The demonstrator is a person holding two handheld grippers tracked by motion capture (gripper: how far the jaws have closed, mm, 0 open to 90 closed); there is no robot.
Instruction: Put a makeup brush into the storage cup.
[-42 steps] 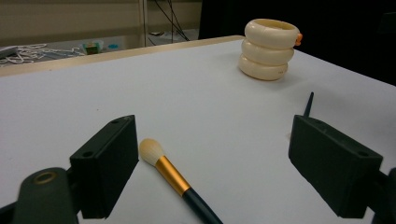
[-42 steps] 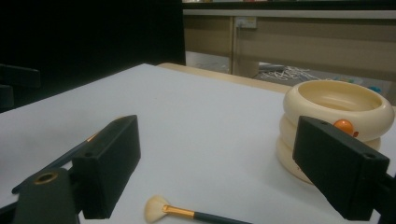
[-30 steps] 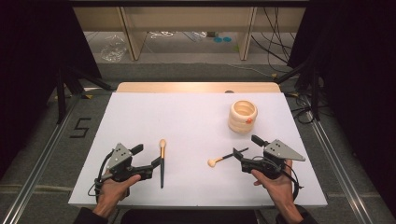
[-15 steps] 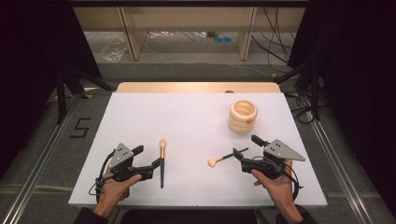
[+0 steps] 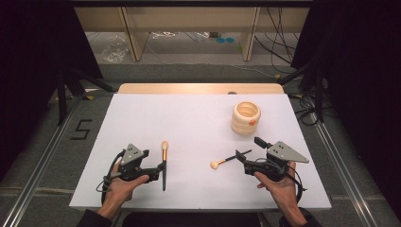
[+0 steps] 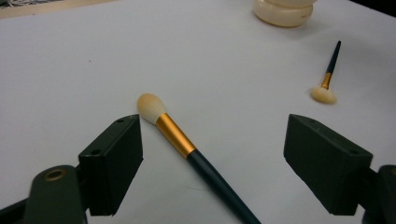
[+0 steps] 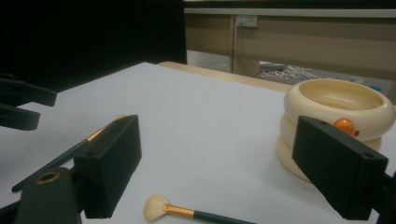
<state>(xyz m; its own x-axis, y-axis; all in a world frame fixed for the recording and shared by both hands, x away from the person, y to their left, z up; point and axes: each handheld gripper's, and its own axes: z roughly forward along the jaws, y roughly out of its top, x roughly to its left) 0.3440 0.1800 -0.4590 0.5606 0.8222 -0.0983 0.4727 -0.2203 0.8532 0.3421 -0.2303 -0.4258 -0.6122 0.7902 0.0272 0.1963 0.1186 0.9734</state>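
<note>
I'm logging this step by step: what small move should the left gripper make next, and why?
Probably close the left gripper on the long brush. Its jaws, which have just been closing slightly, still stand wide with the dark handle lying on the white table between them, untouched by either pad. The cream holder looks the likely destination.

Between the right gripper (image 7: 215, 177)'s wide-open jaws, a small brush (image 7: 187, 212) lies on the white desk (image 7: 196, 121); a cream holder (image 7: 334, 121) stands far right.
</note>
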